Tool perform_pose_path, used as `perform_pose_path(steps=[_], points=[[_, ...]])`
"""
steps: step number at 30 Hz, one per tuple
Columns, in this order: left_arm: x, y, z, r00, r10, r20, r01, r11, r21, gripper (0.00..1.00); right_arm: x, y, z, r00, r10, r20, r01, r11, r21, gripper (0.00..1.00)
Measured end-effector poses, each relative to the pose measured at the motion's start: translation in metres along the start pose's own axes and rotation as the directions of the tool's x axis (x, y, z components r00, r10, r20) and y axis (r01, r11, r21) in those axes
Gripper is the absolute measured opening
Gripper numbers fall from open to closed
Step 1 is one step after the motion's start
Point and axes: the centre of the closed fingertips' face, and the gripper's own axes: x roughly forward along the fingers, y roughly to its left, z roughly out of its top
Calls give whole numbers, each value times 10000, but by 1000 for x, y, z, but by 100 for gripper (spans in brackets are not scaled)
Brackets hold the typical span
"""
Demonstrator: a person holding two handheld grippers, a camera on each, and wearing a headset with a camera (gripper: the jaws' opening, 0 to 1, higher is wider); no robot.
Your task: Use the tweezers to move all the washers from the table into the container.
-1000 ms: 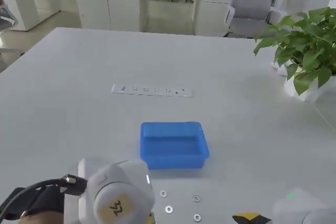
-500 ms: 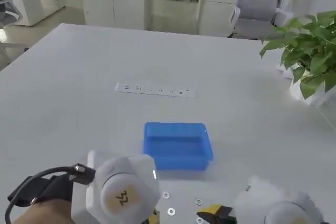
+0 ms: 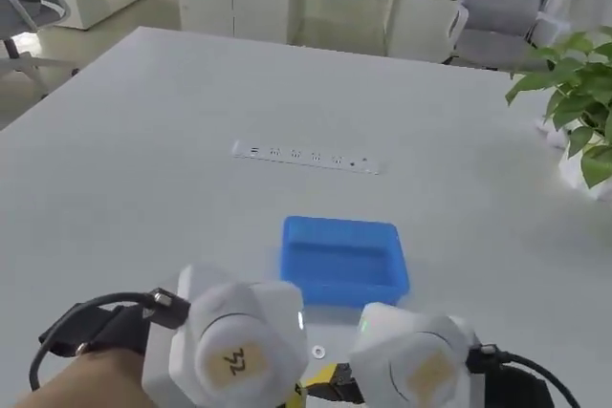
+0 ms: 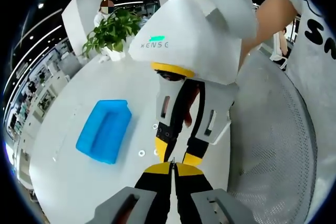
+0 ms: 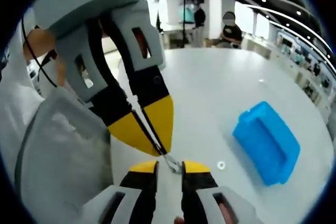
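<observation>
Presently the left gripper (image 4: 172, 169) pinches the tweezers (image 5: 152, 136) short of the container (image 5: 268, 142). The right gripper (image 5: 170, 167) stands parted astride their tip (contact unclear). A washer (image 5: 221, 165) lies nearer the container. Risk: an uneven squeeze flicks it away.

Two grippers are counted: left gripper (image 4: 172, 165), right gripper (image 5: 169, 167). One pair of tweezers (image 5: 149, 129), one blue container (image 3: 344, 260), one power strip (image 3: 306, 157) and one potted plant (image 4: 113, 30) are seen. Two washers (image 4: 141, 153), (image 4: 154, 127) are made out on the tabletop (image 3: 191, 140).
</observation>
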Motion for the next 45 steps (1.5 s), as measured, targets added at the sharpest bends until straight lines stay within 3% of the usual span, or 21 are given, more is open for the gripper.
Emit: perform_pose_path(steps=[8,11,17,21,24,26,27,29,33,34,39,44,45], points=[[1,-3,0,9999,-93,60,91,9994,335,0,5,0,-1,9999,82,-138,-90,9982,-590,6],[2,-1,-1,9999,56,96,-60,9992,407,0,5,0,-1,9999,-71,-74,67,9988,-479,5],[7,0,-6,9977,632,235,-625,9977,-275,0,6,0,-1,9994,-305,-167,284,9928,-1164,3],[4,-2,-4,9946,690,778,-586,9898,-1296,4,5,0,-1,9991,-383,-198,355,9915,-1249,3],[1,-2,-13,9931,927,713,-765,9759,-2044,15,4,0,1,9993,-365,-96,353,9944,-995,2],[-3,-1,-13,9881,1165,1005,-878,9634,-2534,19,4,1,2,9996,-276,-93,268,9964,-807,2],[-7,1,-13,9824,1380,1260,-955,9504,-2960,21,5,1,2,9996,-281,-93,272,9958,-870,2],[-12,-2,-17,9814,1423,1290,-879,9298,-3575,27,3,3,4,9996,-280,-74,271,9942,-1038,2],[-21,2,-23,9714,1987,1303,-1359,9144,-3813,35,-1,4,7,9996,-270,-51,262,9928,-1167,2],[-25,4,-23,9643,2259,1383,-1558,9061,-3934,39,-4,3,9,9996,-283,-3,281,9932,-1132,2],[-39,5,-26,9455,2855,1566,-1845,8659,-4649,52,-20,-7,21,9973,-509,532,538,9971,-544,2],[-45,1,-32,9421,3059,1371,-2033,8465,-4920,63,-40,-27,34,9888,-1026,1087,1025,9947,67,2],[-46,1,-33,9421,3083,1316,-2074,8445,-4938,66,-46,-34,40,9836,-1214,1332,1178,9924,348,2]])
